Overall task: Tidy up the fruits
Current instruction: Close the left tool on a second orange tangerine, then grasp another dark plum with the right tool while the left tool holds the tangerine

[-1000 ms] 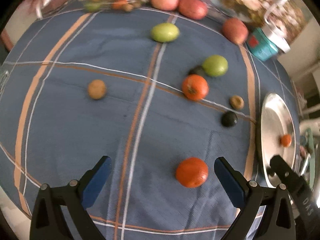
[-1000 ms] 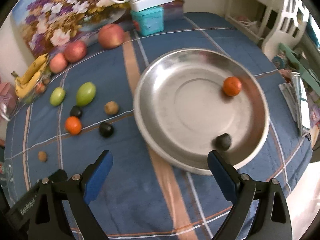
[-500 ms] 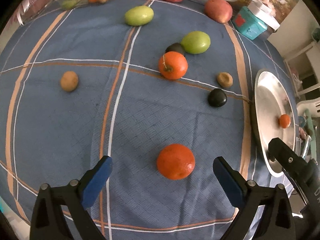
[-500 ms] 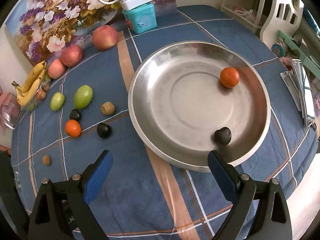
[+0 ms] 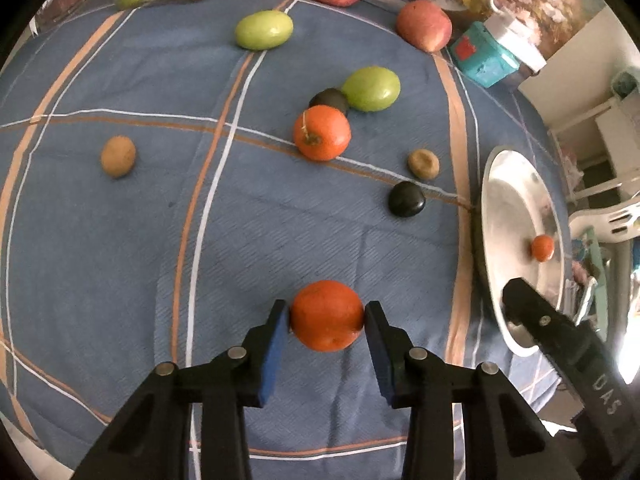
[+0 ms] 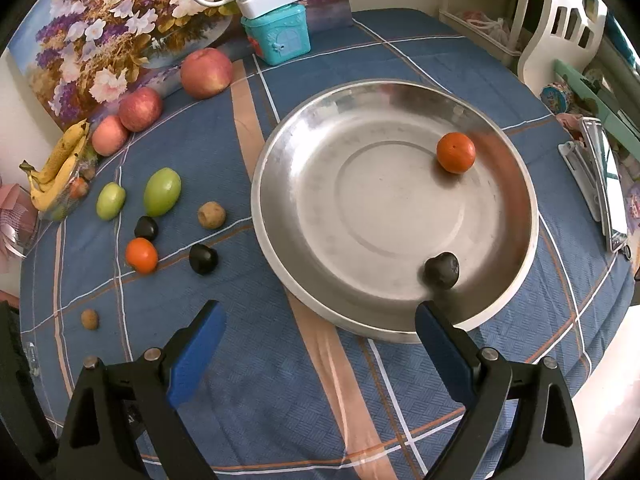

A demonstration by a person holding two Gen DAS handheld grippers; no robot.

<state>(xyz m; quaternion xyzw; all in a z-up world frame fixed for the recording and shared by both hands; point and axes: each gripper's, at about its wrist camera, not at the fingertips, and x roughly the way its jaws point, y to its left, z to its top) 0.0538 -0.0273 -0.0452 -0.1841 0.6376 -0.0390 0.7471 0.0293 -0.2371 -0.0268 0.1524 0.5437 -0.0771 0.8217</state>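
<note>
My left gripper [image 5: 326, 320] is shut on an orange tangerine [image 5: 327, 315] on the blue checked tablecloth. More fruit lies beyond it: a second tangerine [image 5: 322, 132], two green fruits [image 5: 371, 89], a dark plum [image 5: 406, 199], small brown fruits [image 5: 423, 163] and red apples [image 5: 424, 25]. The steel dish [image 6: 280, 168] holds a small tangerine [image 6: 455, 152] and a dark fruit [image 6: 441, 270]. My right gripper [image 6: 316, 344] is open and empty, hovering over the near rim of the dish; it also shows in the left wrist view [image 5: 560, 332].
A teal box [image 6: 277, 33] with a white lamp base stands behind the dish before a flower painting. Bananas [image 6: 56, 168] lie in a clear container at the far left. White chairs and a rack stand off the table's right edge.
My left gripper moved forward around the near tangerine and shut on it. The right gripper stayed open and barely moved over the dish.
</note>
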